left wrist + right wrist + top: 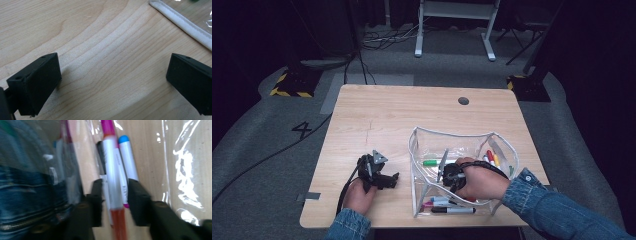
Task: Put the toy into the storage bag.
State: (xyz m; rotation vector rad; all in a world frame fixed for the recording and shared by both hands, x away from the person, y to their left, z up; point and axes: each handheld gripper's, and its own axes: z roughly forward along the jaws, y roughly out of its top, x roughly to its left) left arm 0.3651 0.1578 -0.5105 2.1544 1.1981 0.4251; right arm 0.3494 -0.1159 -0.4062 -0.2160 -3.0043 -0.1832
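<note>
A clear zip pouch (414,150) stands open on the wooden table (377,120), with several markers inside. My right gripper (453,184) reaches down into it. In the right gripper view this gripper (115,182) is open. A red-orange marker (119,222) lies loose between its jaws, above a pink-capped marker (111,162), a blue-capped marker (128,157) and a black marker (100,152). My left gripper (387,180) rests on the table left of the pouch. Its jaws (113,75) stand wide open over bare wood.
A green marker (430,162) lies at the pouch's left side and red and yellow markers (490,156) at its right. A black marker (453,210) lies by the near edge. The pouch's white zip edge (185,23) runs close to my left gripper. A cable hole (463,100) sits far back.
</note>
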